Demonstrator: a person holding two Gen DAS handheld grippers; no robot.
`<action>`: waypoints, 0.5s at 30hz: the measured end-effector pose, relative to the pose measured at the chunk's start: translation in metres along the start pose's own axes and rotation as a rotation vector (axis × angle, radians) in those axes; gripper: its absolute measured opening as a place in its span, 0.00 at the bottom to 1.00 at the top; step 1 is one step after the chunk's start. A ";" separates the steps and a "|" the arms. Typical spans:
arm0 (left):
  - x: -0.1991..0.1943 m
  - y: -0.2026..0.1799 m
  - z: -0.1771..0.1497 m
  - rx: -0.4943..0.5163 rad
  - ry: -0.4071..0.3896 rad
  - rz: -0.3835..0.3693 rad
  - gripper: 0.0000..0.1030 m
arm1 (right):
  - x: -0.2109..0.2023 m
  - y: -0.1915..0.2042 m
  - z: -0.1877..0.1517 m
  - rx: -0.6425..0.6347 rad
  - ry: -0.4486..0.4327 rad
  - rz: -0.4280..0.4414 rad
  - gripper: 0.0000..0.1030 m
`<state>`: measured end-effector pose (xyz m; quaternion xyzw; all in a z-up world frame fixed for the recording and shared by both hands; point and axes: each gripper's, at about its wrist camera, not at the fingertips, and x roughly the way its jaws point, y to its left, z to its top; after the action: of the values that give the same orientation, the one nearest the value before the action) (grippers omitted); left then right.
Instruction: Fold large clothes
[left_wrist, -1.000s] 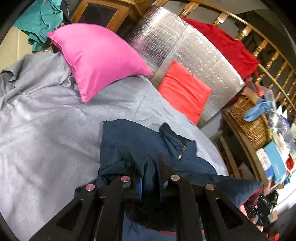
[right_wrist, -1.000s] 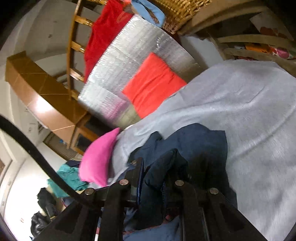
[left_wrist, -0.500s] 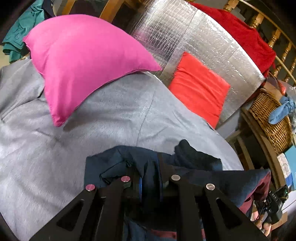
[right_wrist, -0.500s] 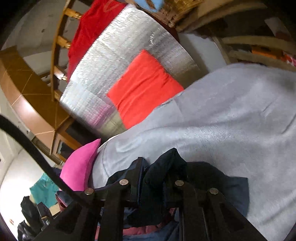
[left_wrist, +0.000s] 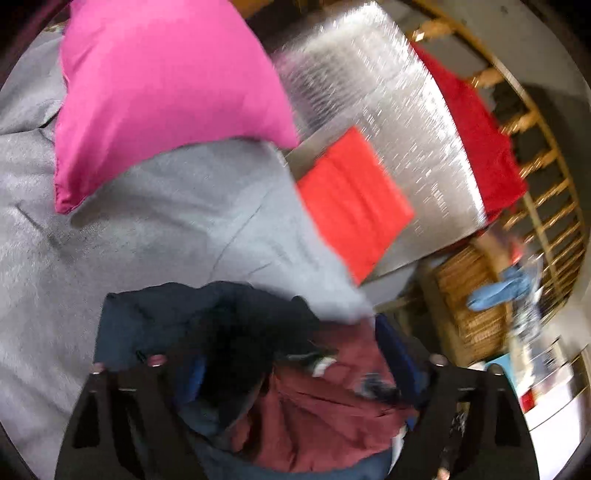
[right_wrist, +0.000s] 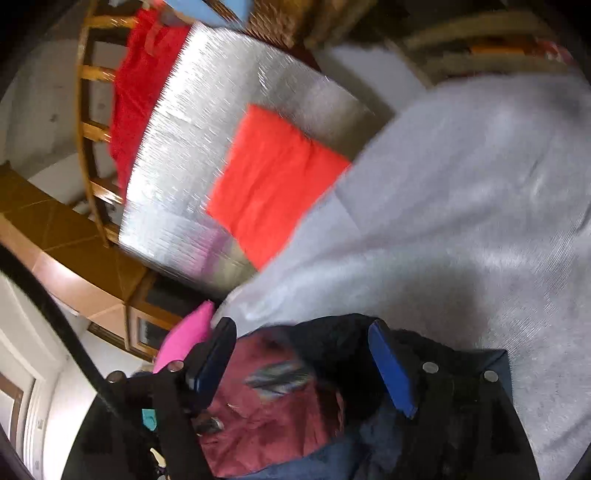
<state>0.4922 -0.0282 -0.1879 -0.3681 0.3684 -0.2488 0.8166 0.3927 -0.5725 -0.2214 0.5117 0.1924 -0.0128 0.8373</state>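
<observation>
Both tongs, left (left_wrist: 295, 373) and right (right_wrist: 303, 362), are opening off the soft, bulky jacket (left_wrist: 147, 317); regrip at hem corners.

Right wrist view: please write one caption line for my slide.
Right gripper opening over navy jacket with maroon lining on grey bedcover.

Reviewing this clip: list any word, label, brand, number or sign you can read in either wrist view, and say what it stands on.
None can be read; both views are motion-blurred.
Pale tag on the maroon lining of the dark blue jacket: too blurred to show any print.
Boxes on the shelf past the wicker basket: blurred, no lettering made out.
Pink pillow, red cushion, silver foil panel: no text visible.
</observation>
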 end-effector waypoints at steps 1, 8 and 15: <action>-0.010 -0.005 -0.002 0.003 -0.033 0.021 0.86 | -0.010 0.004 0.002 0.006 -0.017 0.020 0.75; -0.077 -0.034 -0.037 0.052 -0.103 0.059 0.88 | -0.062 0.049 -0.016 -0.088 0.004 0.006 0.75; -0.104 -0.010 -0.101 0.051 -0.054 0.325 0.92 | -0.085 0.052 -0.072 -0.207 0.108 -0.086 0.73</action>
<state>0.3488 -0.0060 -0.1833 -0.2893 0.3944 -0.1128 0.8649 0.3027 -0.5005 -0.1778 0.4136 0.2594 -0.0010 0.8727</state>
